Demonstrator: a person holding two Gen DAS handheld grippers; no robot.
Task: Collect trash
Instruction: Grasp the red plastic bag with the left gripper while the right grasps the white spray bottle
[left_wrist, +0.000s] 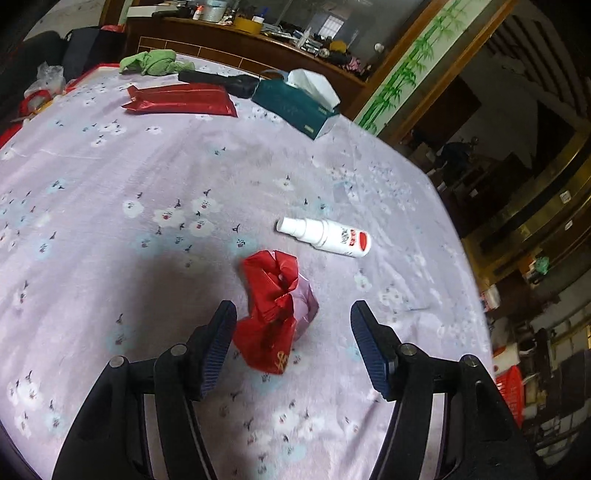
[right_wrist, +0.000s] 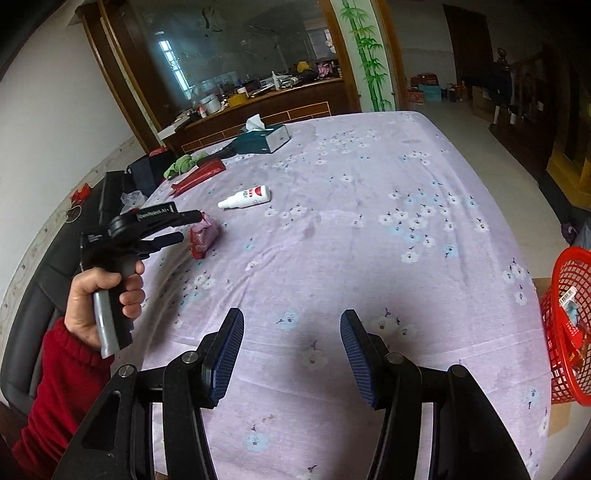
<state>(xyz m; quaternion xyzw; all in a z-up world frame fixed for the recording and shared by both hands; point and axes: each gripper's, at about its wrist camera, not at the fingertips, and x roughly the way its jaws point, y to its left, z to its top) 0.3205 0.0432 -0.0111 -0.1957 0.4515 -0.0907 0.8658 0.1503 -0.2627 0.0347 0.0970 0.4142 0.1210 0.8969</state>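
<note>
The left gripper (left_wrist: 293, 321) is held wide apart around one crumpled red wrapper (left_wrist: 275, 306) on the purple cloth (left_wrist: 147, 166), not yet touching it. One white spray bottle (left_wrist: 325, 236) is seen just beyond. The right gripper (right_wrist: 291, 332) is apart too, holding nothing. One red basket (right_wrist: 569, 328) is seen by the table edge.

Left gripper (left_wrist: 293, 341): I see black linkage arms, round silver pivot screws, dark blue ribbed pads (left_wrist: 218, 349).
Right gripper (right_wrist: 291, 350): my view shows the same build, black arms, silver screws, blue ribbed pads (right_wrist: 356, 356).
Left gripper from the side (right_wrist: 190, 225): black body with small white lettering, grey-and-black handle.
Sleeve (right_wrist: 62, 384): red knit, ribbed cuff.
</note>
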